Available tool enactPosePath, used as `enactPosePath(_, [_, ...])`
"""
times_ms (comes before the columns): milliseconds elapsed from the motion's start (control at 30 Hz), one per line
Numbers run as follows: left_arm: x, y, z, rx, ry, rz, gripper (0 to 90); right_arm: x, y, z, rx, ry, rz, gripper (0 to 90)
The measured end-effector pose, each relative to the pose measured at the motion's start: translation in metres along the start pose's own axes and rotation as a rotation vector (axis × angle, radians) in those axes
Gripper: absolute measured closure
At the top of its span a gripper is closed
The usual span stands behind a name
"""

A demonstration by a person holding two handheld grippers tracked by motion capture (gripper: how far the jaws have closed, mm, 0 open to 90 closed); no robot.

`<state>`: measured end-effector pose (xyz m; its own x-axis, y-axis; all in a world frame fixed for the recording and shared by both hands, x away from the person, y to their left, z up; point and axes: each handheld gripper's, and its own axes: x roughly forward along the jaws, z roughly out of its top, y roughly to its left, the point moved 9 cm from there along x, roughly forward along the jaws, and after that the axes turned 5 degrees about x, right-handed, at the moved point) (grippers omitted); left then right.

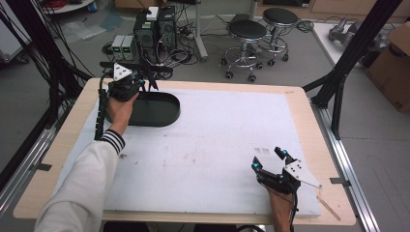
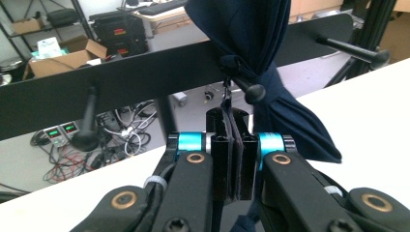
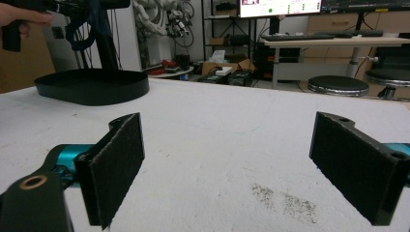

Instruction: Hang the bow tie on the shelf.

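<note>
Left gripper point(image 2: 233, 159) up at the table's far left corner, jaws clamped together on a thin dark loop of the navy cloth point(image 2: 251, 43); cloth draped over a peg point(image 2: 251, 90) of the black rack point(image 1: 145, 104) there. Right gripper point(image 1: 270, 159) near the table's near right corner, jaws spread wide, holding nothing, over the white mat point(image 1: 217, 140)

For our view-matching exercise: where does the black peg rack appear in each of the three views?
High view: black peg rack at upper left, on the mat's far corner.
Left gripper view: its crossbar spans the upper half, dark blue cloth on a peg.
Right gripper view: upper left, oval base.
Shared landmark: white mat.
</note>
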<state>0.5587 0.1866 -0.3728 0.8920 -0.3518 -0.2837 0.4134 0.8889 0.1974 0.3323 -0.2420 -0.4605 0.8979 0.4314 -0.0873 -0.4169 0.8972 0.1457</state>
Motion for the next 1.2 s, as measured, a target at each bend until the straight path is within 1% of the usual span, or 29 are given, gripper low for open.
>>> enactPosePath(67, [0.001,0.0,-0.002,-0.01,0.011,-0.004,85.4,0.0,0.0,0.0,0.001,0.0,0.0,11.3])
enactPosePath(100, [0.002,0.0,-0.004,-0.013,0.022,-0.006,82.0,0.0,0.0,0.0,0.0,0.0,0.0,11.3])
enactPosePath(133, [0.002,0.001,-0.006,-0.02,0.034,0.003,76.7,0.0,0.0,0.0,0.0,0.0,0.001,11.3])
enactPosePath(167, [0.003,0.001,-0.007,-0.027,0.038,0.003,72.2,0.0,0.0,0.0,-0.001,0.0,0.001,11.3])
enactPosePath(200, [0.002,0.0,-0.007,-0.036,0.042,-0.009,70.1,0.0,0.0,0.0,-0.001,-0.001,0.001,11.3])
enactPosePath(233, [0.003,-0.002,-0.009,-0.043,0.057,-0.019,67.5,0.0,0.0,0.0,0.0,0.0,0.001,11.3])
enactPosePath(267, [0.003,-0.002,-0.01,-0.044,0.066,-0.018,59.8,0.0,0.0,0.0,-0.001,0.0,0.001,11.3])
enactPosePath(300, [0.003,-0.004,-0.012,-0.04,0.079,-0.017,54.7,0.0,0.0,0.0,0.0,-0.001,0.002,11.3])
enactPosePath(333, [0.002,-0.006,-0.013,-0.033,0.097,-0.022,47.3,0.0,0.0,0.0,-0.002,0.0,0.001,11.3])
enactPosePath(400, [0.0,-0.01,-0.016,-0.068,0.108,-0.046,28.9,0.0,0.0,0.0,-0.003,0.0,0.001,11.3])
enactPosePath(433, [-0.002,-0.011,-0.017,-0.085,0.106,-0.054,28.9,0.0,0.0,0.0,-0.003,0.0,0.001,11.3])
enactPosePath(467, [-0.006,-0.013,-0.017,-0.095,0.09,-0.065,25.8,0.0,0.001,0.0,0.001,0.002,0.002,11.3])
enactPosePath(500, [-0.009,-0.014,-0.018,-0.091,0.082,-0.071,21.2,0.0,0.0,0.0,-0.003,0.0,0.0,11.3])
enactPosePath(533, [-0.014,-0.015,-0.019,-0.082,0.067,-0.085,20.1,0.0,0.0,0.0,-0.001,0.0,0.001,11.3])
enactPosePath(633, [-0.029,-0.018,-0.023,-0.084,0.028,-0.114,17.5,0.0,0.001,0.0,-0.001,0.0,0.005,11.3])
enactPosePath(667, [-0.038,-0.019,-0.025,-0.076,0.009,-0.135,17.5,0.0,0.001,0.0,-0.002,-0.001,0.005,11.3])
enactPosePath(733, [-0.054,-0.021,-0.029,-0.065,-0.028,-0.155,17.5,-0.001,0.001,0.0,-0.011,-0.005,0.004,11.3])
enactPosePath(767, [-0.063,-0.024,-0.03,-0.07,-0.06,-0.184,17.5,-0.001,0.001,0.0,-0.013,-0.005,0.004,11.3])
enactPosePath(800, [-0.078,-0.027,-0.033,-0.076,-0.097,-0.217,17.5,-0.001,0.001,0.0,-0.009,-0.004,0.005,11.3])
enactPosePath(867, [-0.095,-0.029,-0.038,-0.075,-0.136,-0.246,17.8,-0.001,0.001,0.0,-0.013,-0.007,0.003,11.3])
enactPosePath(933, [-0.111,-0.031,-0.045,-0.079,-0.168,-0.26,18.0,-0.001,0.001,0.0,-0.014,-0.008,0.003,11.3])
enactPosePath(967, [-0.122,-0.033,-0.051,-0.075,-0.183,-0.266,18.0,-0.001,0.001,0.0,-0.014,-0.008,0.003,11.3])
enactPosePath(1000, [-0.129,-0.036,-0.057,-0.073,-0.185,-0.275,18.0,-0.001,0.001,0.0,-0.014,-0.009,0.001,11.3])
enactPosePath(1033, [-0.135,-0.037,-0.062,-0.061,-0.185,-0.279,18.0,-0.001,0.001,0.0,-0.014,-0.009,0.0,11.3])
enactPosePath(1100, [-0.149,-0.041,-0.076,-0.015,-0.196,-0.268,18.0,-0.001,0.001,0.0,-0.014,-0.009,-0.001,11.3])
enactPosePath(1133, [-0.156,-0.043,-0.085,-0.012,-0.209,-0.265,18.0,-0.001,0.001,0.0,-0.014,-0.01,-0.003,11.3])
enactPosePath(1200, [-0.166,-0.045,-0.098,-0.025,-0.233,-0.273,17.7,-0.001,0.001,0.0,-0.016,-0.012,-0.006,11.3])
